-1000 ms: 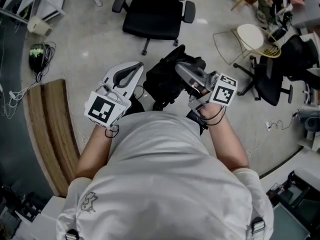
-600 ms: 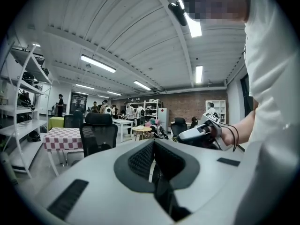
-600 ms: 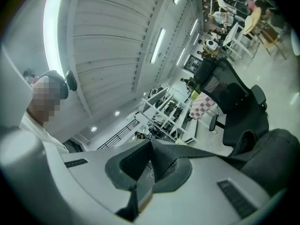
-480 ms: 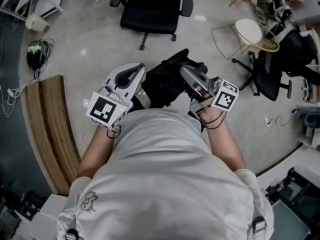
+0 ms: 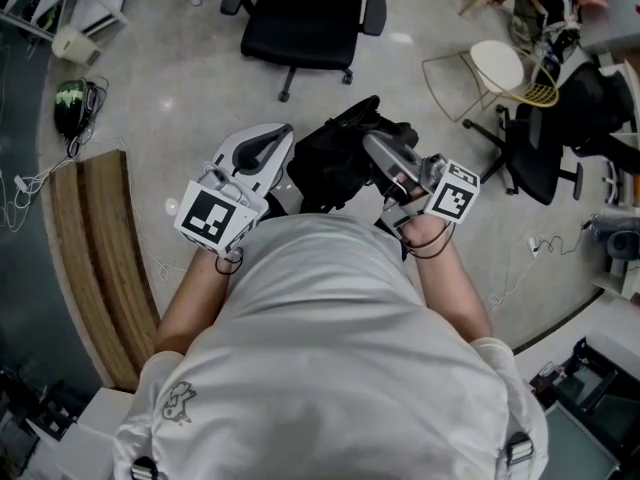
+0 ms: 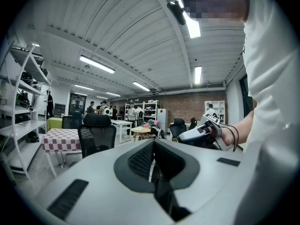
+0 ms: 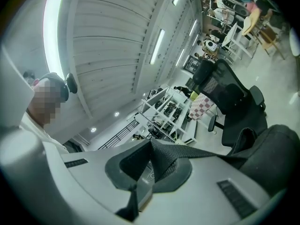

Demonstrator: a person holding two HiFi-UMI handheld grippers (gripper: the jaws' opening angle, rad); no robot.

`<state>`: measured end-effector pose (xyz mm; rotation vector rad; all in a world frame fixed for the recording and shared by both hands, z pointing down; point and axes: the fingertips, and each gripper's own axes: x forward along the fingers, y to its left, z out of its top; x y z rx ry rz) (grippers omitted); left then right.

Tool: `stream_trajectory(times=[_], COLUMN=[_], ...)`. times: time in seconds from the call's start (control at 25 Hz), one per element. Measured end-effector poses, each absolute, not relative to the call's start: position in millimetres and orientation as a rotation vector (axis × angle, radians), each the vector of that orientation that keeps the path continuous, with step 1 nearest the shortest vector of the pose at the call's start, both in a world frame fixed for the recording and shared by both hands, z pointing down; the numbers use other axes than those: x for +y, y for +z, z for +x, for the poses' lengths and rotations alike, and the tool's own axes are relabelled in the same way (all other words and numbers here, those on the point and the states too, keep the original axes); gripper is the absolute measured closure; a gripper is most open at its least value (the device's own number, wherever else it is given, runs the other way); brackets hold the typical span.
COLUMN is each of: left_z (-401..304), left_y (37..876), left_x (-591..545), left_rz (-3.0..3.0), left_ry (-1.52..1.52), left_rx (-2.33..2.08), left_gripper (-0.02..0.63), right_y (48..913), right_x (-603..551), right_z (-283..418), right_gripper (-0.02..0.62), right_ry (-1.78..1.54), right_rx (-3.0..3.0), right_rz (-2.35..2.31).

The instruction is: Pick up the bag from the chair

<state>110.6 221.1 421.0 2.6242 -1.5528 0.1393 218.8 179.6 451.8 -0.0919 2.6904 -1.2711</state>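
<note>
The black bag hangs between my two grippers, in front of the person's chest. My right gripper is shut on a black webbing strap of the bag, and the strap runs off right to the bag's body. My left gripper sits just left of the bag with its jaws pressed together. Nothing shows between its pads in the left gripper view, only a dark slit below them. That view also catches the right gripper in the person's hand. What the bag rested on is hidden under it.
A black office chair stands on the grey floor ahead. To the right are a white wire-frame stool and another black chair. A curved wooden bench lies at the left, with cables and a dark helmet beyond it.
Both grippers and the bag have shifted only slightly, a little up and to the right in the head view. The right gripper's hold on the strap is the same.
</note>
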Motion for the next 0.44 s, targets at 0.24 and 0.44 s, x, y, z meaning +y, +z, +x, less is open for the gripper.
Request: stream_trajectory(times=[0.24, 0.44], left_z=[112.0, 110.8], left_y=[420.1, 418.8], left_x=[212.5, 203.6], left_rz=[2.634, 2.646], left_ry=[0.148, 0.149], left_rx=[-1.541, -1.54], left_gripper=[0.594, 0.594], right_y=[450.3, 453.0], right_x=[167.1, 155.5], right_z=[217.0, 215.7], right_gripper=[0.563, 0.563], right_ry=[-1.256, -1.266], right_rx=[2.699, 2.698], right_rz=[-0.097, -0.109])
